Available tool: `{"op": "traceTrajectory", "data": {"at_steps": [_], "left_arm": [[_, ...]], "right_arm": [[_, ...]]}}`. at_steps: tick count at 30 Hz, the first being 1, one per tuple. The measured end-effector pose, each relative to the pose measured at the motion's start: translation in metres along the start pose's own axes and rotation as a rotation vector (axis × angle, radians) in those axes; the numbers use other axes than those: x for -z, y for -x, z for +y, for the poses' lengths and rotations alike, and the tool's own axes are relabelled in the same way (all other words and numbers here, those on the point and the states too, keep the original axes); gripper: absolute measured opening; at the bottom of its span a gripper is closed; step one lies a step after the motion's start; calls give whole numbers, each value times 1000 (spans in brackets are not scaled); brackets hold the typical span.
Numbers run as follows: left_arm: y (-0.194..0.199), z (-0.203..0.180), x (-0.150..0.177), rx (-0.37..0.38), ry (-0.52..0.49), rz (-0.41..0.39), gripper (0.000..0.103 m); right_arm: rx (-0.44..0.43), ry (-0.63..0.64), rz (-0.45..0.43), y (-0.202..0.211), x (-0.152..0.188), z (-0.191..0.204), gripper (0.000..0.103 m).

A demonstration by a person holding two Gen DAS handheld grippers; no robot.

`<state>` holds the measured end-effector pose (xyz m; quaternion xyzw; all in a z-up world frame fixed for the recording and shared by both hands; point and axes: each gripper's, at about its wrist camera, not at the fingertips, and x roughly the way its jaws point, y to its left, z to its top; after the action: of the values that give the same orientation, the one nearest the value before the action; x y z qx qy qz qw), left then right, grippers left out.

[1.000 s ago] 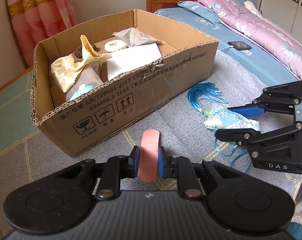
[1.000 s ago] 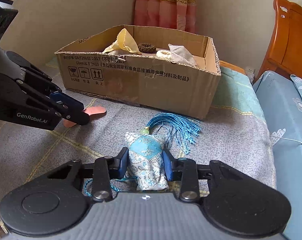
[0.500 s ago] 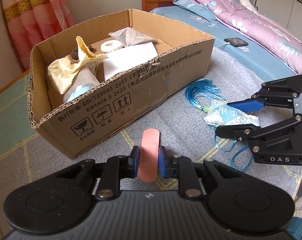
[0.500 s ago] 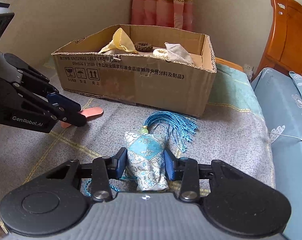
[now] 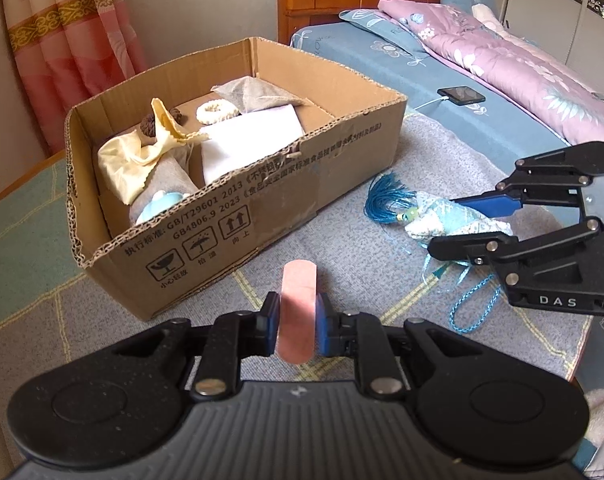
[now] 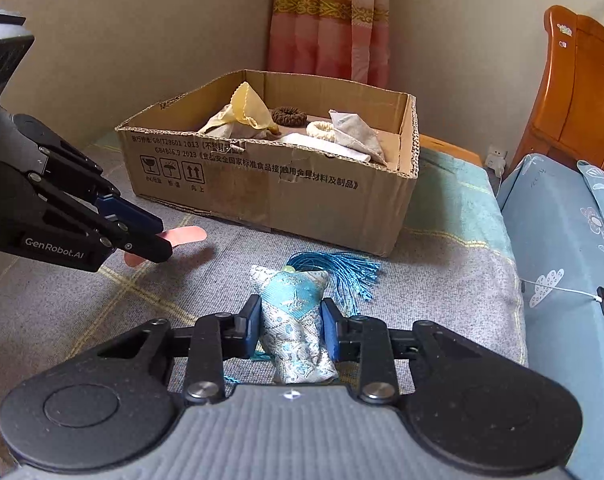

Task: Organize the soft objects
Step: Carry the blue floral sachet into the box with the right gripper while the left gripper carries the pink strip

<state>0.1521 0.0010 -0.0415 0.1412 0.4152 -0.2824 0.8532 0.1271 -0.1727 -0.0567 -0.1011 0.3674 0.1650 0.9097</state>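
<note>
My left gripper (image 5: 295, 322) is shut on a flat pink strip (image 5: 297, 312) and holds it above the grey blanket, just in front of the cardboard box (image 5: 261, 208). The strip also shows in the right wrist view (image 6: 183, 235). My right gripper (image 6: 290, 324) is shut on a pale blue brocade sachet (image 6: 295, 320) with a blue tassel (image 6: 342, 270), lifted off the blanket. The sachet shows in the left wrist view (image 5: 442, 218). The box (image 6: 285, 184) holds a yellow cloth (image 5: 141, 156), grey pouches, a white sheet and two scrunchies.
A grey and green blanket (image 5: 342, 240) covers the surface under the box. A bed with a blue sheet and purple quilt (image 5: 522, 68) lies to the right, with a phone (image 5: 461, 95) on a cable. A pink curtain (image 6: 326, 20) hangs behind the box.
Both grippers have risen with their objects. The sachet has come up off the blanket, and the view looks further down into the box.
</note>
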Motion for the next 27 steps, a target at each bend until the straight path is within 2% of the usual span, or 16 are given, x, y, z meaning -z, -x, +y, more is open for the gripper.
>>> {"op": "traceTrajectory", "data": {"at_steps": [7, 13, 19, 27], "left_arm": [[21, -3, -1, 11, 0, -12, 17], [34, -7, 0, 6, -12, -30, 17], [42, -10, -5, 6, -1, -73, 17], [43, -12, -5, 15, -5, -90, 17]], "right_arm": [[-58, 42, -19, 24, -6, -4, 35], [-62, 97, -63, 50, -22, -6, 35], [-70, 138, -128, 68, -53, -11, 35], [-20, 192, -236, 70, -108, -16, 35]]}}
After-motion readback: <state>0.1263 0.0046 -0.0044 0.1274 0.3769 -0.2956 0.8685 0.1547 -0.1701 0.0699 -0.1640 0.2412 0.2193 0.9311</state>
